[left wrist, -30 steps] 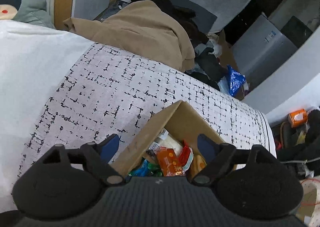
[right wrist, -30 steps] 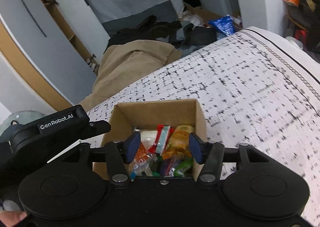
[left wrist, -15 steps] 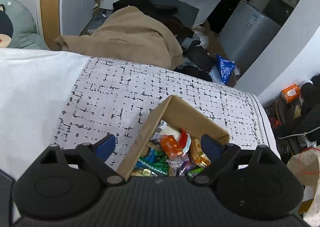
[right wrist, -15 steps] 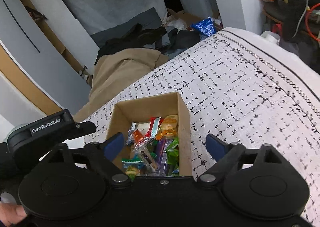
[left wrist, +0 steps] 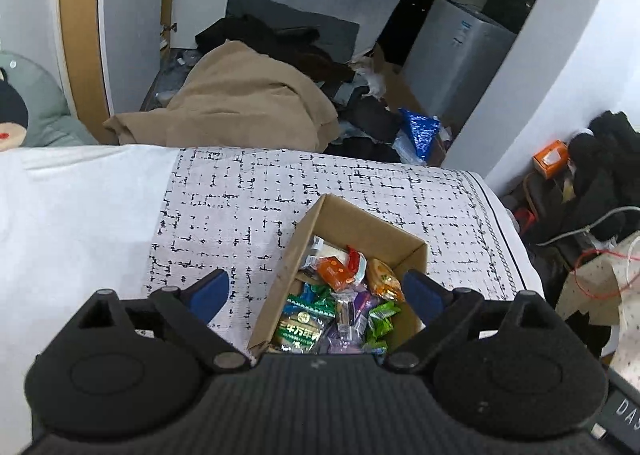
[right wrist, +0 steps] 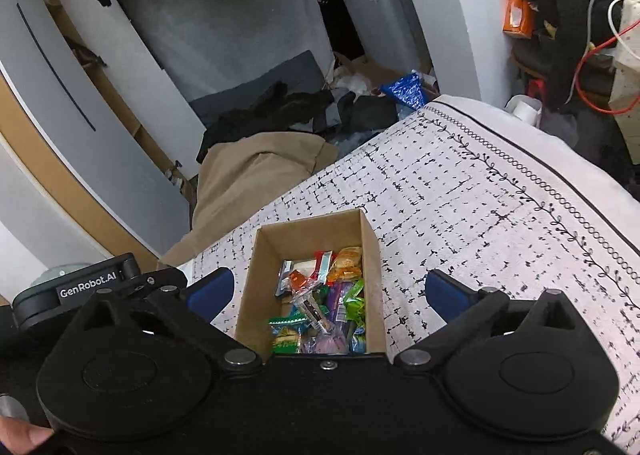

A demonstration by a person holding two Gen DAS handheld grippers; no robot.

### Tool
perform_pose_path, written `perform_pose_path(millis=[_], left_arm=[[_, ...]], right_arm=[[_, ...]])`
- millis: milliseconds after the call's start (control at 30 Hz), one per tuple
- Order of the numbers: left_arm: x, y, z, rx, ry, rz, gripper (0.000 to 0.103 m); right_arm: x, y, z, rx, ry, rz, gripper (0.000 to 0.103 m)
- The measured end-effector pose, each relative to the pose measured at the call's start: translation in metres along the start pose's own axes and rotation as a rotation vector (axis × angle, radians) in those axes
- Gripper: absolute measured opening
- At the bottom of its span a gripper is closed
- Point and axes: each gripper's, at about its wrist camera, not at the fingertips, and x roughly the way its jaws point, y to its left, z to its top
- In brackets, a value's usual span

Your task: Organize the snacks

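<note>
A brown cardboard box sits on a bed covered in a white sheet with black cross-hatching. Several wrapped snacks fill it: orange, green, purple and white packets. My left gripper hovers above the box, open, blue pads wide apart with nothing between them. My right gripper also hangs over the box, open and empty, its pads standing either side of the box's width. The left gripper's body shows at the left of the right wrist view.
A tan blanket and dark clothes lie heaped on the floor past the bed. A blue bag, a grey appliance and an orange box stand beyond. Cables hang at the right. A plain white sheet lies left.
Both grippers have risen and pulled back from the box, so more of it and the bed shows. The right gripper's pads, close together a second ago, have spread wide.
</note>
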Motion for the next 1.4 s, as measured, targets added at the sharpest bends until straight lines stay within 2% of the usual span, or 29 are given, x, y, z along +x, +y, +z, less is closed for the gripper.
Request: perform_pose_path(millis=[333, 567, 867, 1400], left_arm=[[-0.044, -0.007, -0.009, 0.110, -0.028, -0.053, 0.098], [-0.073, -0.004, -0.017, 0.137, -0.062, -0.070, 0.103], [-0.098, 0.008, -0.023, 0.187, -0.052, -0.095, 0.103], [-0.131, 0.020, -0.049, 0.327, -0.050, -0.127, 0.103]], right_arm=[[-0.035, 0.004, -0.012, -0.033, -0.002, -0.048, 0.103], [-0.063, 0.014, -0.021, -0.081, -0.007, -0.055, 0.103], [-0.101, 0.024, -0.034, -0.130, -0.042, -0.086, 0.103], [-0.123, 0.037, -0.058, -0.188, -0.048, -0.089, 0.103]])
